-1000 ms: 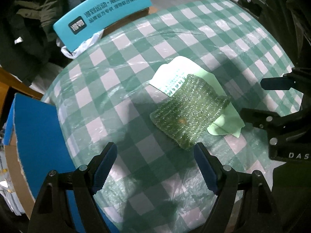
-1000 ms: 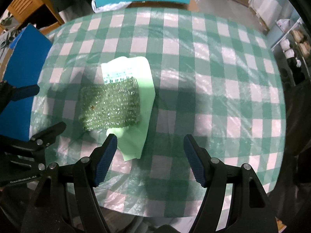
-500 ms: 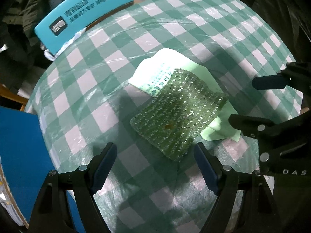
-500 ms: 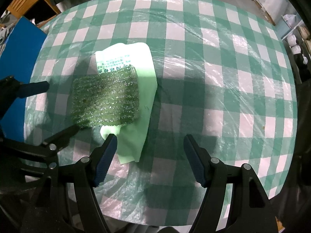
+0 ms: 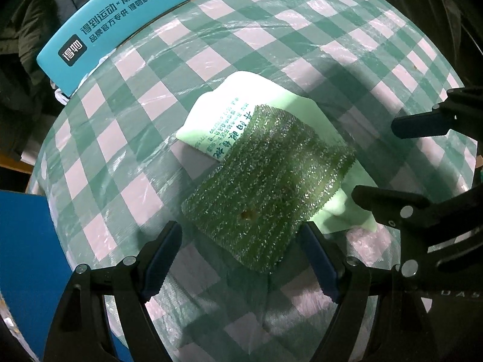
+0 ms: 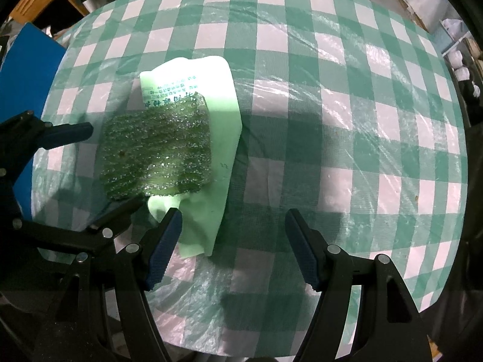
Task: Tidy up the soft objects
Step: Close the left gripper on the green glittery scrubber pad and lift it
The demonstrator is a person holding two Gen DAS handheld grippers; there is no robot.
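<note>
Glittery green scrubbing pad point(image 5: 268, 187) flat, overlapping pale green bag point(image 5: 256, 96)

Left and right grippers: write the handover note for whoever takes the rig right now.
Left gripper: jaws open, empty, over the near edge of the green bubble-wrap sheet.
Right gripper: jaws open, empty, over the near end of the pale green bag.
Things: the bubble-wrap sheet lies flat across the bag, covering part of its printed text; both rest on the checked tablecloth.
Done: nothing gripped or sorted so far.
Left: grip the sheet, lift it off the bag, then tidy both.
</note>
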